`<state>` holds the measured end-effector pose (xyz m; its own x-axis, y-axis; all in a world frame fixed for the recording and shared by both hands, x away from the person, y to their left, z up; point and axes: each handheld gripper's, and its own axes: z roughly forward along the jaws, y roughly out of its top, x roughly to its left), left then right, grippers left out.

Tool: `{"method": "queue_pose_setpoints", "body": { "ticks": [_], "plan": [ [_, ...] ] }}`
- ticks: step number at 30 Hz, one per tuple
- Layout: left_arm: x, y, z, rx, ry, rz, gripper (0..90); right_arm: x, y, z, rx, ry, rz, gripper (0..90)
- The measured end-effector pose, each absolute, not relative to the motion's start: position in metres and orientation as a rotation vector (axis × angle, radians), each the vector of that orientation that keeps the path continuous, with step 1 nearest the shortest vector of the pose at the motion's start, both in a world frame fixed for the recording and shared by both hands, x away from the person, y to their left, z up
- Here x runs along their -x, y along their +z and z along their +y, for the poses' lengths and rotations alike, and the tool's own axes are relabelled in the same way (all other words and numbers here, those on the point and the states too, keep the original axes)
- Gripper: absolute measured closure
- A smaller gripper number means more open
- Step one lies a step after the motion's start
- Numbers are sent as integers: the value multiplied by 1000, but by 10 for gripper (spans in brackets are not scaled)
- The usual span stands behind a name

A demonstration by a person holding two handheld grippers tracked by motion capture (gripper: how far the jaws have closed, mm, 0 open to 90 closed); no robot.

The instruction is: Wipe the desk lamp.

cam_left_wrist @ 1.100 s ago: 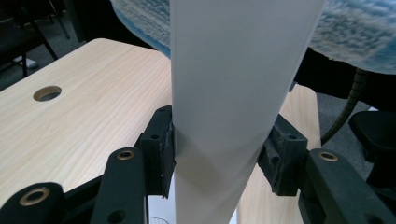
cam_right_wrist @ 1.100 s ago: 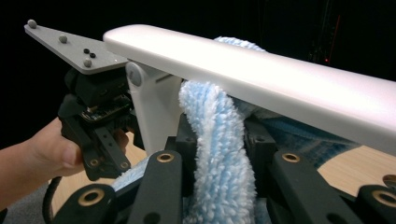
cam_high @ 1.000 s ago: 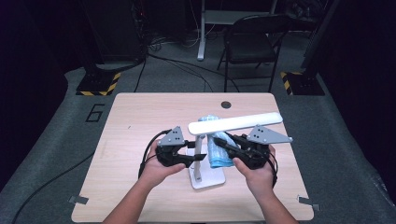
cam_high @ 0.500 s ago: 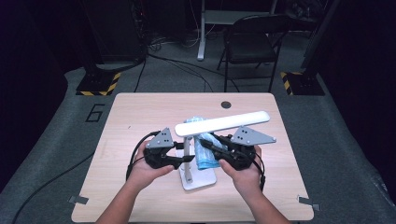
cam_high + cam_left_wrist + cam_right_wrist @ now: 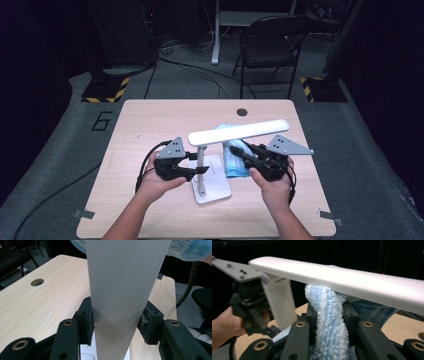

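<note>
A white desk lamp stands on the wooden table [image 5: 150, 125], with its flat base [image 5: 217, 190] under a slim stem [image 5: 201, 162] and a long head bar [image 5: 240, 131]. My left gripper [image 5: 199, 171] is shut on the stem [image 5: 120, 290], one pad pressed on each side. My right gripper [image 5: 240, 152] is shut on a fluffy light-blue cloth [image 5: 234, 164]. The cloth [image 5: 329, 322] bunches up between the jaws and touches the underside of the head bar [image 5: 352, 280]. The left gripper [image 5: 249, 305] and its hand sit beyond the stem [image 5: 279, 302].
A round cable hole [image 5: 242, 112] lies near the table's far edge. A black folding chair [image 5: 270, 50] and floor cables stand beyond the table. Bare wood stretches left of the left hand and along the far side.
The lamp and my left gripper have shifted a little to the left. My right gripper moved left with the cloth, then back right under the head bar.
</note>
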<state>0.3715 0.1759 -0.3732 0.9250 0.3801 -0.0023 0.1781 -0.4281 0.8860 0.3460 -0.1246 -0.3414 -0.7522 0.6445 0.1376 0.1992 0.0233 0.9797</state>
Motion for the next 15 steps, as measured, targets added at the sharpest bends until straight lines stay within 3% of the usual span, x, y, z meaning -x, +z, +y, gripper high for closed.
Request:
{"method": "queue_pose_setpoints", "body": {
  "ticks": [8, 15],
  "plan": [
    [-372, -374, 176, -2020, 237, 403, 527, -354, -348, -168, -998, 1730, 1886, 723],
    [-371, -373, 177, -2023, 235, 415, 527, -353, -341, -151, -924, 1725, 1933, 722]
  ]
}}
